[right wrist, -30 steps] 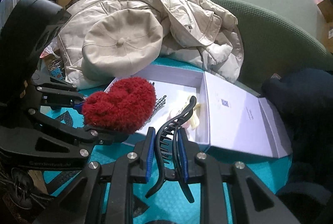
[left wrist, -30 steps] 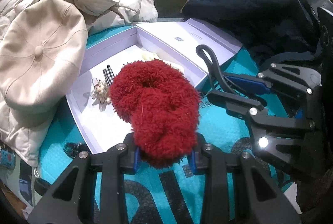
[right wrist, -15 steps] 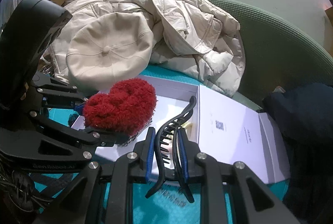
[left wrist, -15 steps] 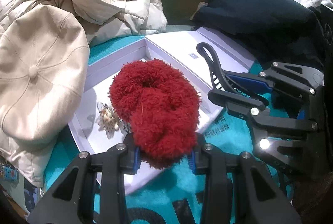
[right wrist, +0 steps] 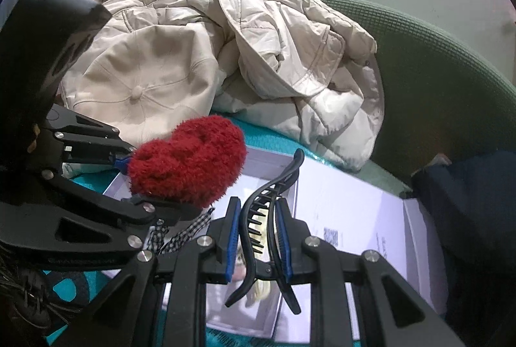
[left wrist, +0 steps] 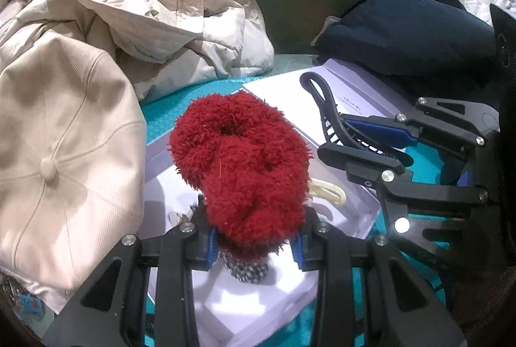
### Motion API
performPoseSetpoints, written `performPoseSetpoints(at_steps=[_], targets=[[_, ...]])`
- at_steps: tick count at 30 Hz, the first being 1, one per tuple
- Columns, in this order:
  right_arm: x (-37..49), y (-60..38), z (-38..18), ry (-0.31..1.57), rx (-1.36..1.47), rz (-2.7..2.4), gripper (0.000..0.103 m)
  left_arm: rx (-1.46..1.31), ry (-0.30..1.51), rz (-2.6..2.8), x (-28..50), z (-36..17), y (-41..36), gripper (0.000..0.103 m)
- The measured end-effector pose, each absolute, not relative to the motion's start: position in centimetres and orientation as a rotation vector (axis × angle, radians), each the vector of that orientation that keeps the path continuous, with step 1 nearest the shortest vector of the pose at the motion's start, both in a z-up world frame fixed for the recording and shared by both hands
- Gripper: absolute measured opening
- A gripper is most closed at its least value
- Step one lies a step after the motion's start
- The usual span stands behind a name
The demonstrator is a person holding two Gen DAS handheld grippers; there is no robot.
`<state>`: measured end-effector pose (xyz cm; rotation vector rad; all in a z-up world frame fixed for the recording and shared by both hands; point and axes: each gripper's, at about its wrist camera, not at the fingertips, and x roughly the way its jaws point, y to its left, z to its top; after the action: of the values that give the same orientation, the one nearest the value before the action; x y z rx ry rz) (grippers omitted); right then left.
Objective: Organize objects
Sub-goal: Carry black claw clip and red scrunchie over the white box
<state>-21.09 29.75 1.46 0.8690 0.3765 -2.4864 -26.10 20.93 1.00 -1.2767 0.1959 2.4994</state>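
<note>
Closest in, the left gripper is clamped on a fluffy red scrunchie, blue pads biting into its lower fold while the rest of the ring flops forward, hanging in the air over the near end of the open white box. That scrunchie looks featherlight and squashy; it will likely give under any squeeze and cannot break, so a pinch through one bunched side of the loop should do, though the plush may cling to the pads on release. Right alongside, the right gripper is closed on a black claw clip, held by its two handle arms with the teeth pointing up and away, also above the box interior. The clip looks like rigid, smooth plastic with a spring hinge, so I'd say gripping across the flat handles is the safest hold; squeezing too hard may spring it open or let it twist. Below them, on the box floor, lie a checked bow near the left wall and a cream hair tie toward the right wall. The box's lid lies flat to the right on the teal mat. Beyond sit a cream cap, a pale puffer jacket and dark navy clothing.
</note>
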Motion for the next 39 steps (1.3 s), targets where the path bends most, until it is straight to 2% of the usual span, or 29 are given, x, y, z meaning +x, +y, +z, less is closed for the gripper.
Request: performPoseSetpoints(at_steps=[17, 39], targets=[[-26.6, 30.0, 1.4, 0.291, 0.898, -2.464, 0.021, -1.255, 0.269, 2.544, -31.3, 1.1, 21.8, 0.033], [-28.9, 29.4, -2.8, 0.315, 0.982, -2.448, 0.021, -1.412, 0.34, 2.542, -34.5, -4.1, 22.2, 0.033]])
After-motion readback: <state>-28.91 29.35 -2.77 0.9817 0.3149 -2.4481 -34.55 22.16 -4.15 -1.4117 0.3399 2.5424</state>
